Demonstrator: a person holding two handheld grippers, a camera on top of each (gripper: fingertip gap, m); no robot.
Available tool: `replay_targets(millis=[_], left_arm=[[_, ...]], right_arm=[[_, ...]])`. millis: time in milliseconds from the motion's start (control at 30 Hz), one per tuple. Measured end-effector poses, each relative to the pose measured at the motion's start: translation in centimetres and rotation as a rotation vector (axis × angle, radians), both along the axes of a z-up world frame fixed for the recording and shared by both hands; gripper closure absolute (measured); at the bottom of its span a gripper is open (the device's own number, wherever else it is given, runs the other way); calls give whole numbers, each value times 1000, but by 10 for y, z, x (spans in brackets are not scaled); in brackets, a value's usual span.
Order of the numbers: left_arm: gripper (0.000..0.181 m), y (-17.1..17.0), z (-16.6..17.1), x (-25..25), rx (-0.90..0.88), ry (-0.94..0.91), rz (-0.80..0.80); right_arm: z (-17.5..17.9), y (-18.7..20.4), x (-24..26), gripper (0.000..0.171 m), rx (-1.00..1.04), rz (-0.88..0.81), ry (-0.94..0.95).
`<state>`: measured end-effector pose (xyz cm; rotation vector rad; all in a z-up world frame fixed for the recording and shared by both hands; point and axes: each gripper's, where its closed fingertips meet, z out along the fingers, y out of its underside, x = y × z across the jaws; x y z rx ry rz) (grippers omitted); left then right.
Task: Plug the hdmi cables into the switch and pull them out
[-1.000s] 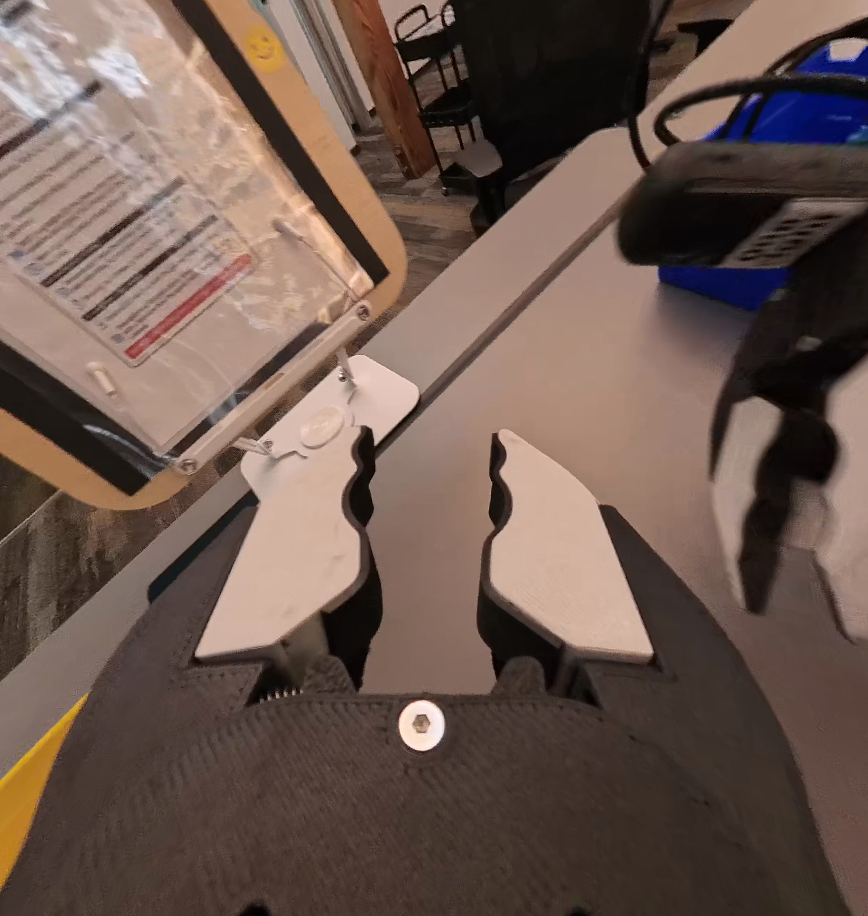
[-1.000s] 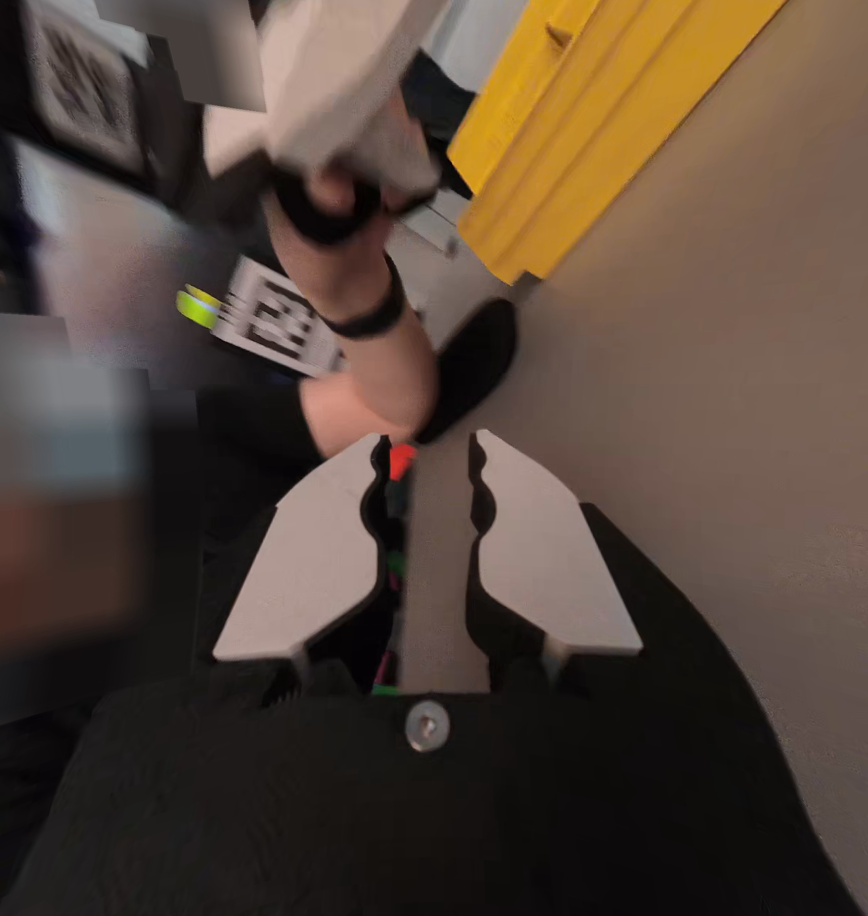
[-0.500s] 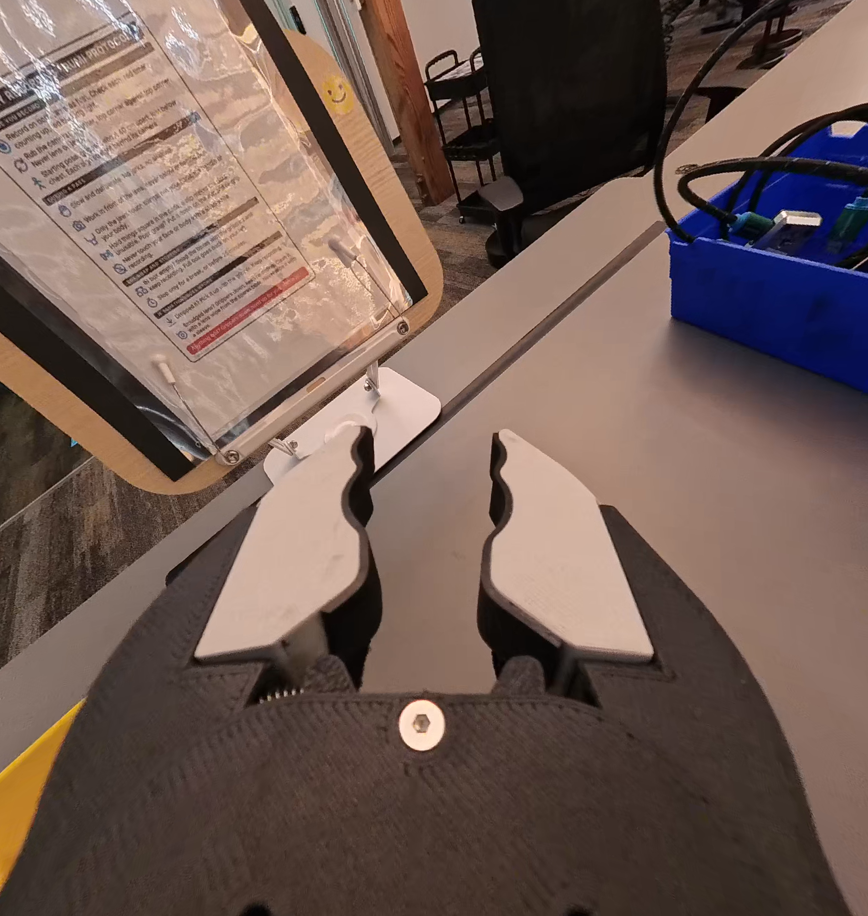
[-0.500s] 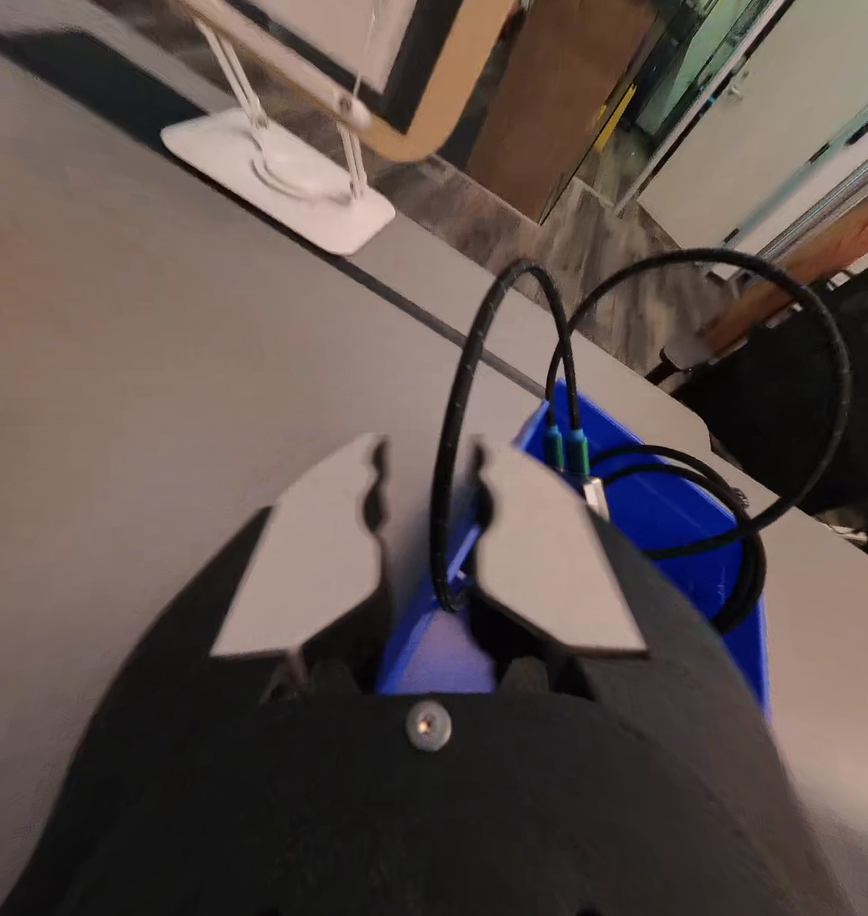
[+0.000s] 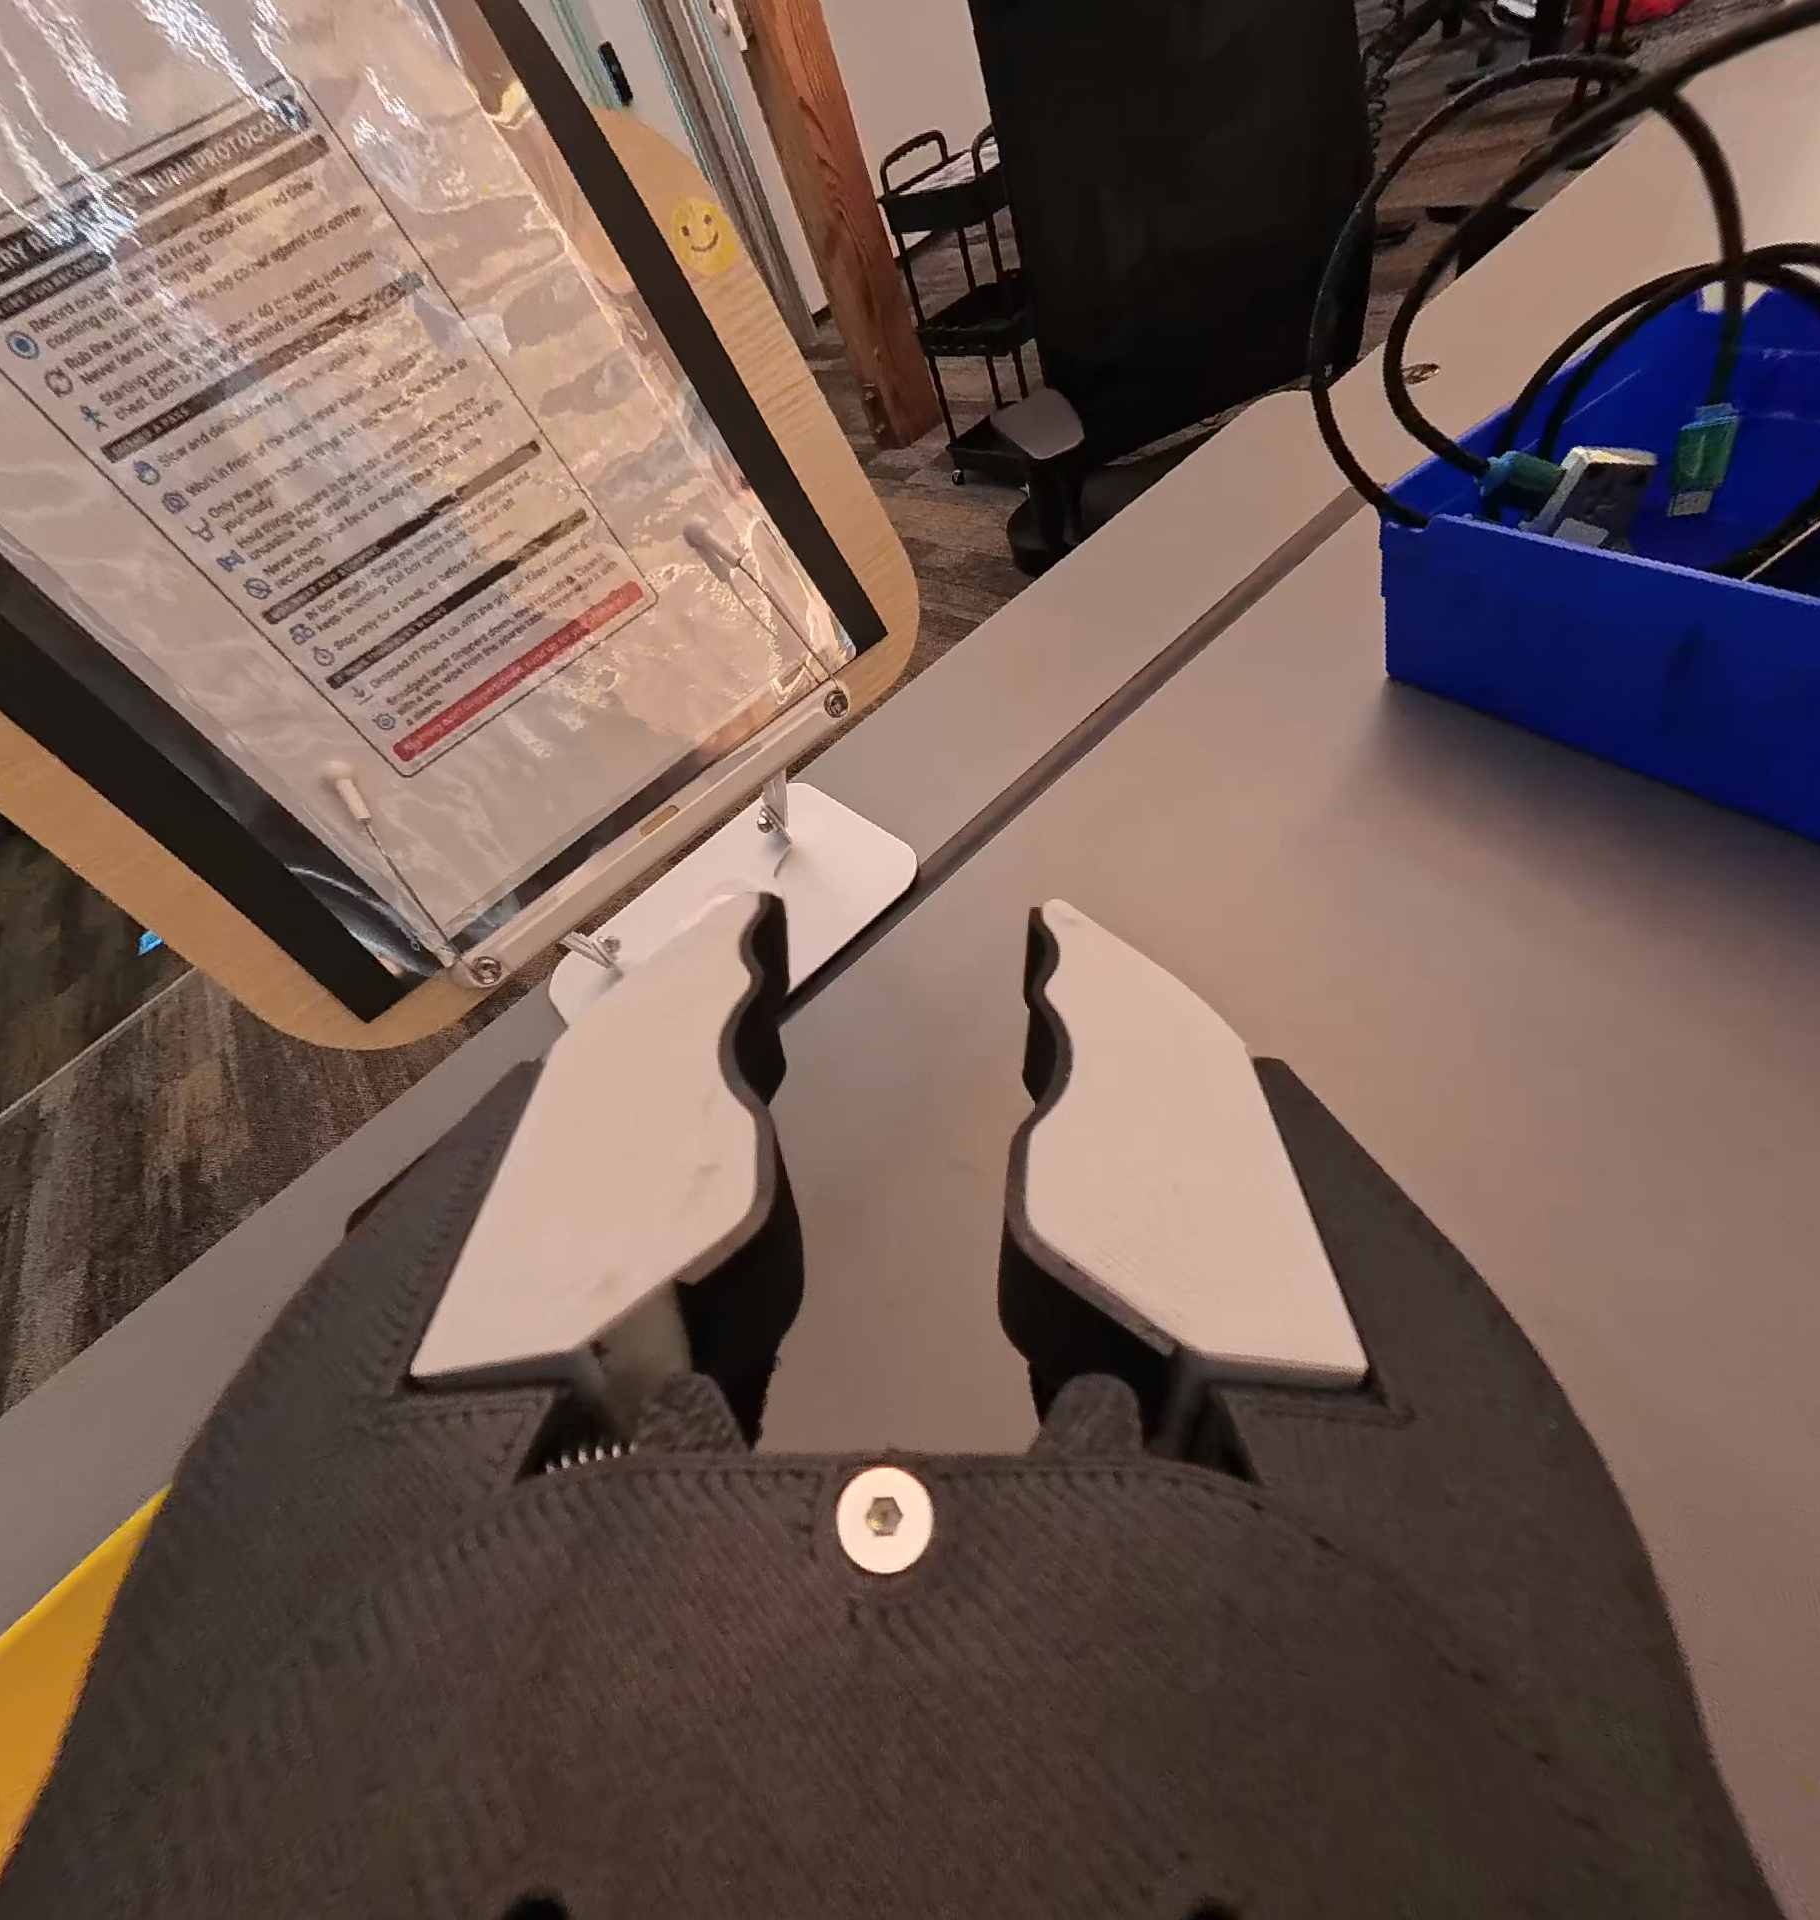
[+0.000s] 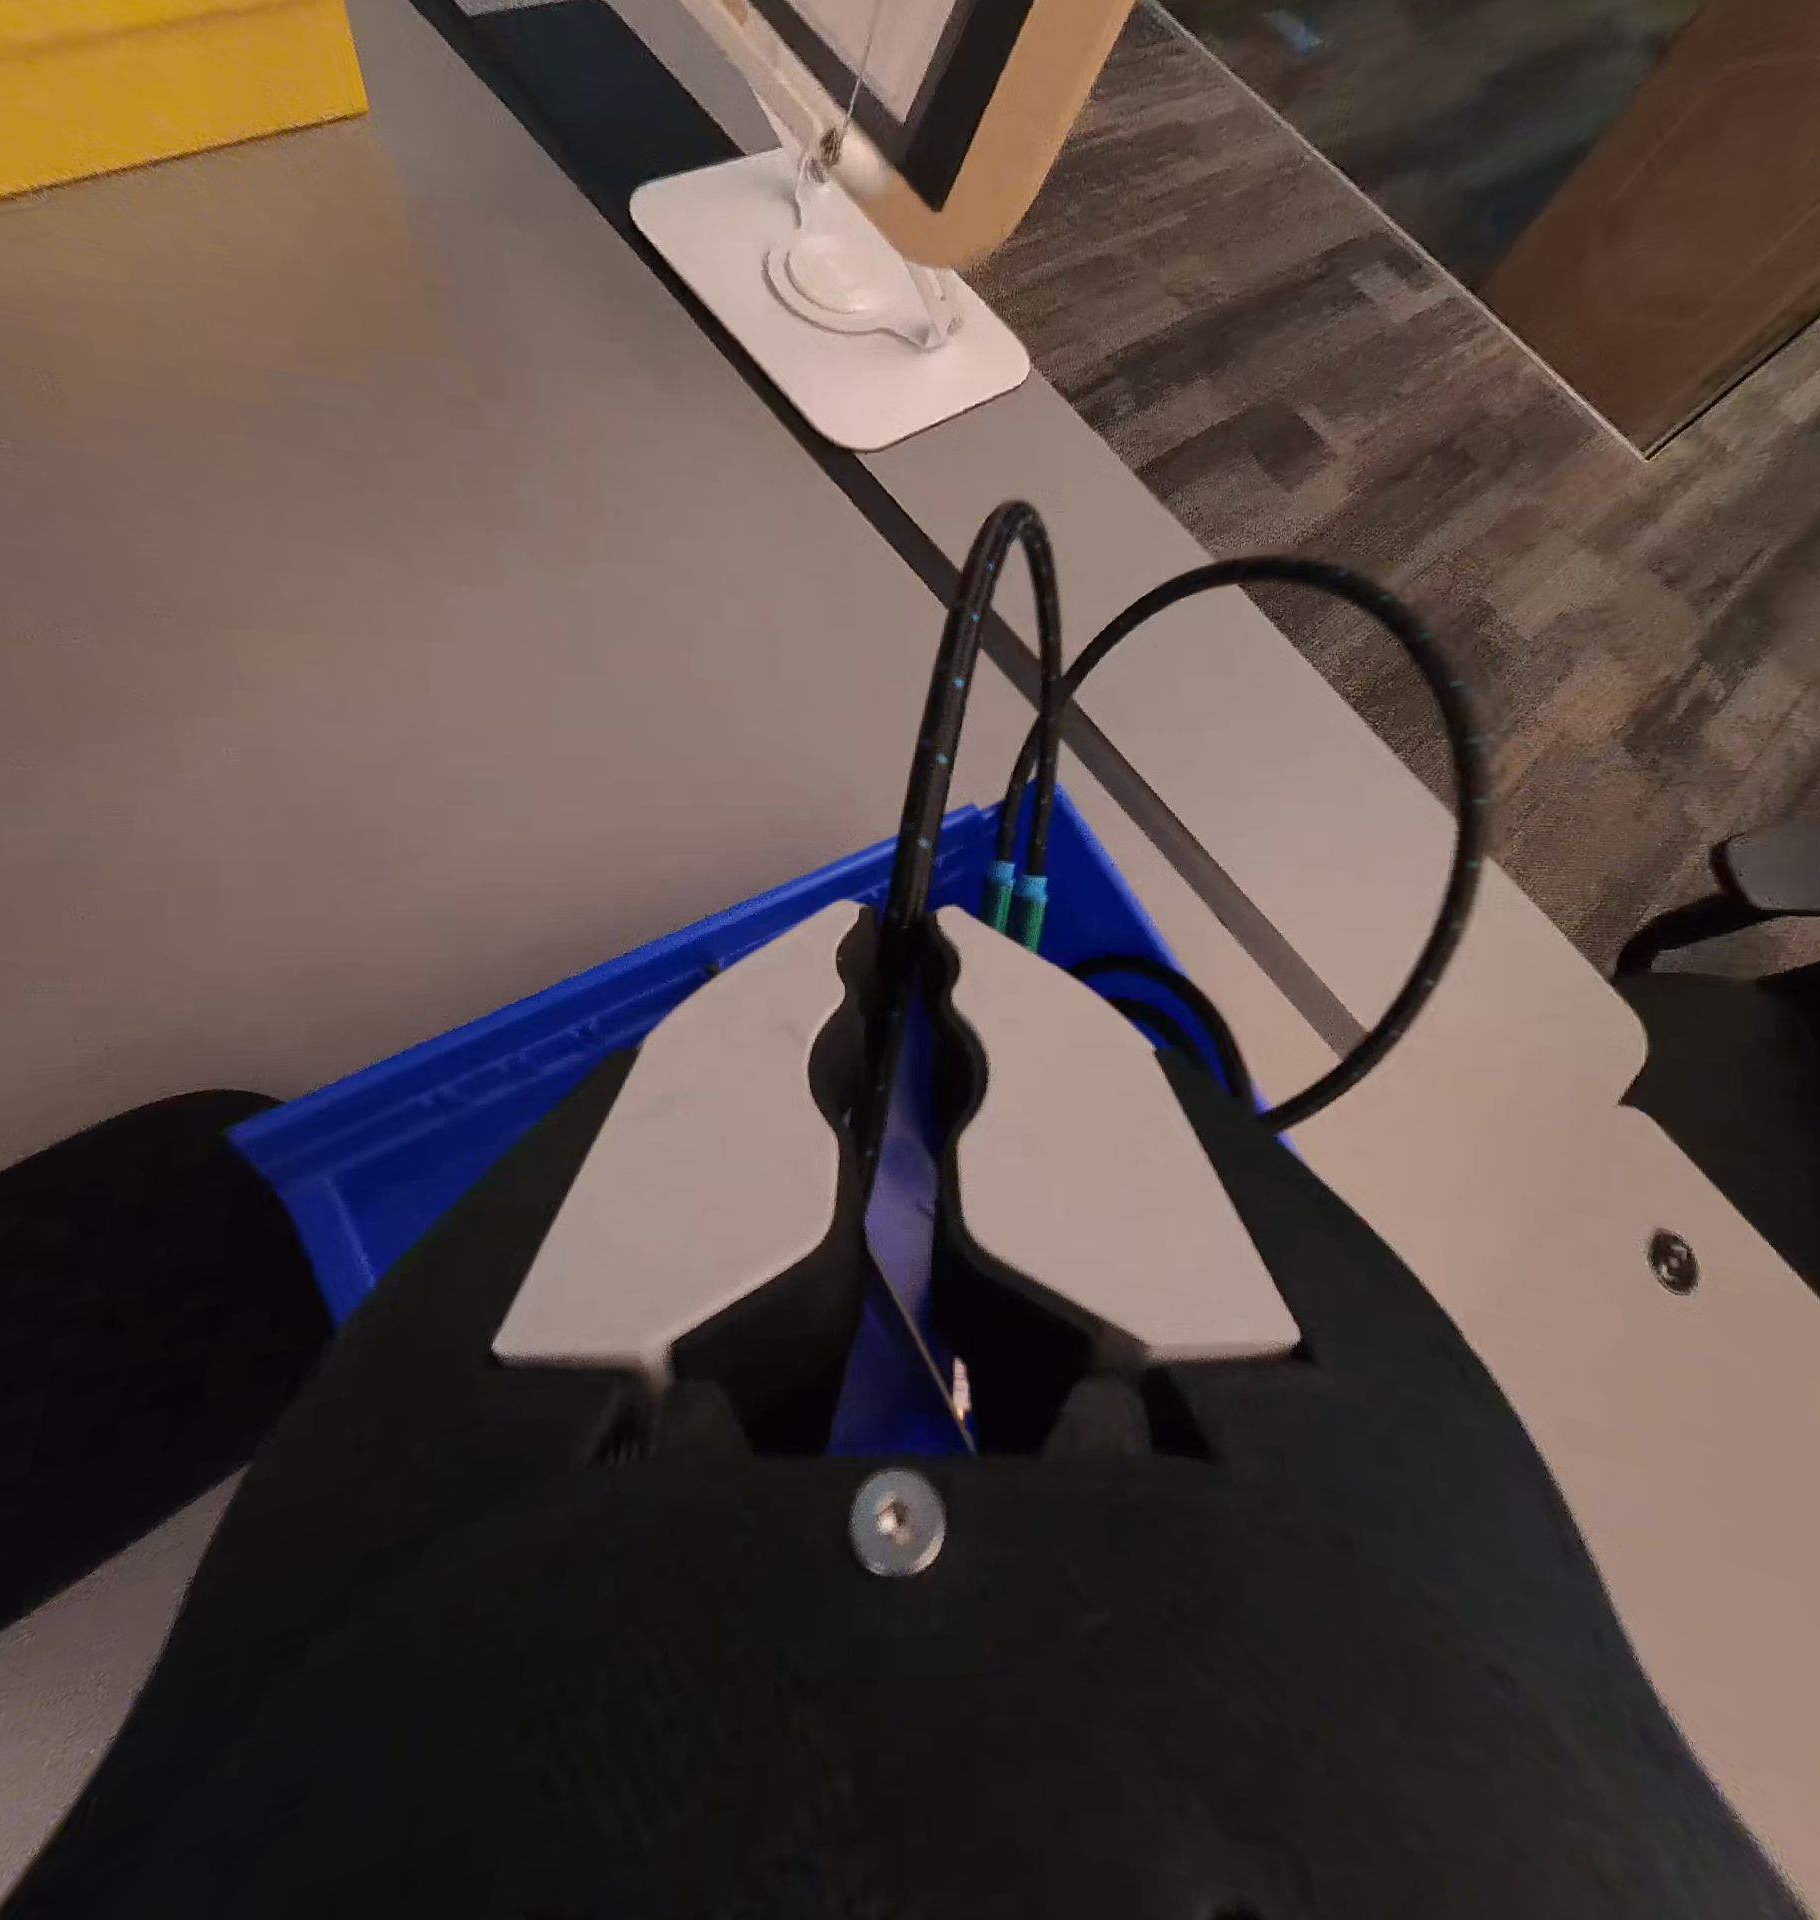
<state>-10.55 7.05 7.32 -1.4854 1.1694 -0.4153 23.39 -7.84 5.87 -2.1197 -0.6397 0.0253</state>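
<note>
My right gripper [image 6: 901, 925] hangs over a blue bin [image 6: 532, 1060] and is shut on a black braided HDMI cable [image 6: 947, 707]. The cable runs up from between the fingertips, loops over and comes back down to two teal plugs [image 6: 1020, 904] in the bin. My left gripper [image 5: 901, 925] is open and empty, low over the grey table [image 5: 1301, 935]. In the left wrist view the bin [image 5: 1612, 644] stands at the right. It holds a small silver box [image 5: 1597, 488] with teal plugs at it, and black cable loops [image 5: 1342, 312] rise above it.
A sign stand with a sheet in a clear sleeve [image 5: 366, 468] rests on a white base [image 5: 844, 862] at the table's far edge, left of a dark seam [image 5: 1145, 727]. A yellow object [image 6: 137, 94] lies far left. A black chair [image 5: 1176, 208] stands beyond the table. The grippers' ends are close to 40 centimetres from one another.
My right gripper swung round to the blue bin, and its fingers closed on the black cable that stood between them half a second ago. My left gripper stayed open and hardly moved.
</note>
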Motion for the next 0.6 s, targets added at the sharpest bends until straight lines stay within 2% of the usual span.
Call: replay_targets(millis=[100, 267, 333, 500, 600], left_arm=[[138, -2, -7, 6, -26, 13, -15], [138, -5, -20, 14, -18, 67, -18], [138, -6, -22, 16, -16, 77, -21], [138, -7, -22, 17, -30, 68, -32], [137, -6, -16, 14, -43, 44, -38]], right_arm=[[14, 7, 1, 163, -94, 19, 24], [11, 17, 22, 163, -208, 46, -146], [-3, 15, 31, 163, -253, 36, -95], [-72, -12, 61, 161, -361, -51, 34], [-87, -16, 63, 157, -297, -93, 51]])
